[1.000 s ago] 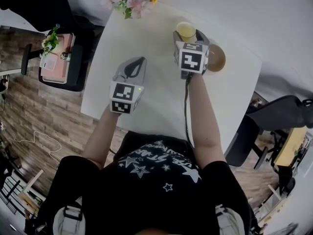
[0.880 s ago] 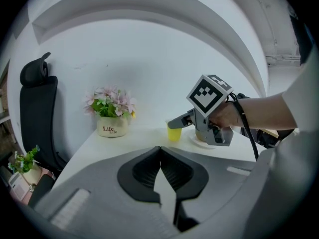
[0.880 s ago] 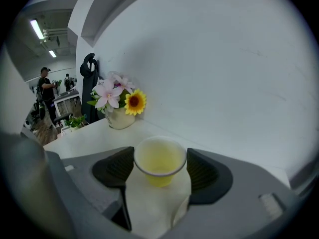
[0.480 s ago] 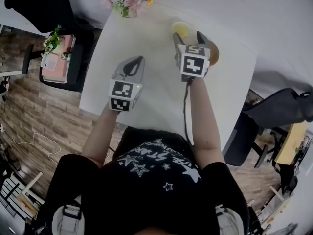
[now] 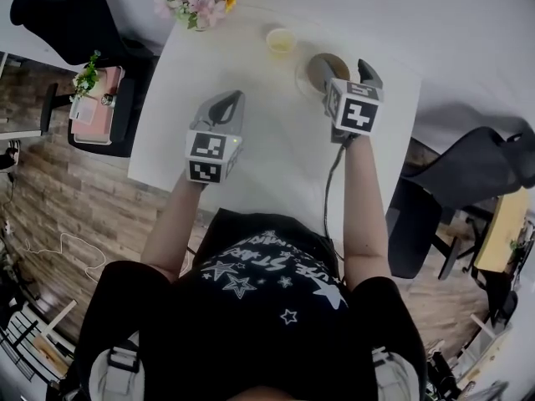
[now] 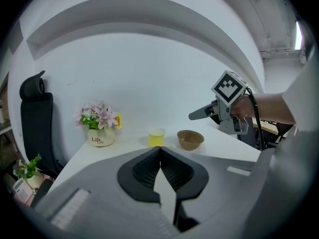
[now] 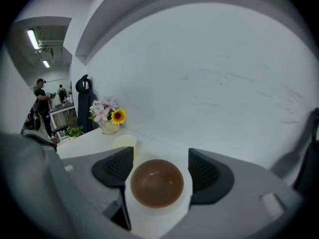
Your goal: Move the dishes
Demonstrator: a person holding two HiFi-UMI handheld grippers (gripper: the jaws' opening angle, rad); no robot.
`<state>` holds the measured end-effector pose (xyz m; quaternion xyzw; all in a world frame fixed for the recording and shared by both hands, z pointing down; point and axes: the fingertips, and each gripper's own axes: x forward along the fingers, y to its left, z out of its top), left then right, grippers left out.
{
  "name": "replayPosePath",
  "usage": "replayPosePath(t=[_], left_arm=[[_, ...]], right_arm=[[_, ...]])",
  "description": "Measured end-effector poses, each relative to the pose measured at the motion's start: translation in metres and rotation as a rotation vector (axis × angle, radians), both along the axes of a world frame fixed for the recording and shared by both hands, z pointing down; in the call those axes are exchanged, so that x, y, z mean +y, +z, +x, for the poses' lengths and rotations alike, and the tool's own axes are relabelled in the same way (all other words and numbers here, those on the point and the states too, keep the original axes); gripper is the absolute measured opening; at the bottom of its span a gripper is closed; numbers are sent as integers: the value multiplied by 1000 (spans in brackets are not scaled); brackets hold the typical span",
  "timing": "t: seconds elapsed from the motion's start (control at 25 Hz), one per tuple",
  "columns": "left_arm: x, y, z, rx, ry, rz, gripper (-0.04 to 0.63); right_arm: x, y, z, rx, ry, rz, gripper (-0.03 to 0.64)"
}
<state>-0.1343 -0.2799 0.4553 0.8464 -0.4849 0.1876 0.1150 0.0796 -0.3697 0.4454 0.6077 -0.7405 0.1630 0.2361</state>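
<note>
Approach step: right gripper [image 5: 349,75] jaws wide apart, framing the brown bowl [image 7: 156,183] on its white saucer [image 7: 155,213], no contact yet. Yellow cup [image 5: 280,40] just beside the bowl. Left gripper [image 6: 160,156] jaws together, empty, well apart from the bowl. Next, I'd judge: drop in and clamp a rim

A brown bowl [image 7: 157,183], upright and empty, sits in the middle of a round white plate [image 7: 158,212]. A small pale yellow cup [image 7: 124,143] stands upright near them, to the left and a little farther back, apart from the plate's rim. All three are at the far end of a white table [image 5: 267,140].
</note>
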Motion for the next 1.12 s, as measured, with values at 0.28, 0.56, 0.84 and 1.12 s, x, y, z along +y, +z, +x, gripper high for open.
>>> replayPosePath(t=[0.28, 0.56, 0.84, 1.12], left_arm=[[13, -5, 29, -21, -5, 1, 11], [15, -3, 38, -67, -14, -8, 11], [16, 6, 48, -82, -17, -42, 11], [18, 17, 59, -93, 6, -78, 11]], right_arm=[[14, 38, 36, -49, -29, -138, 330], [1, 67, 46, -57, -44, -194, 181], [-8, 91, 52, -82, -39, -251, 130], [-11, 100, 53, -113, -33, -265, 34]])
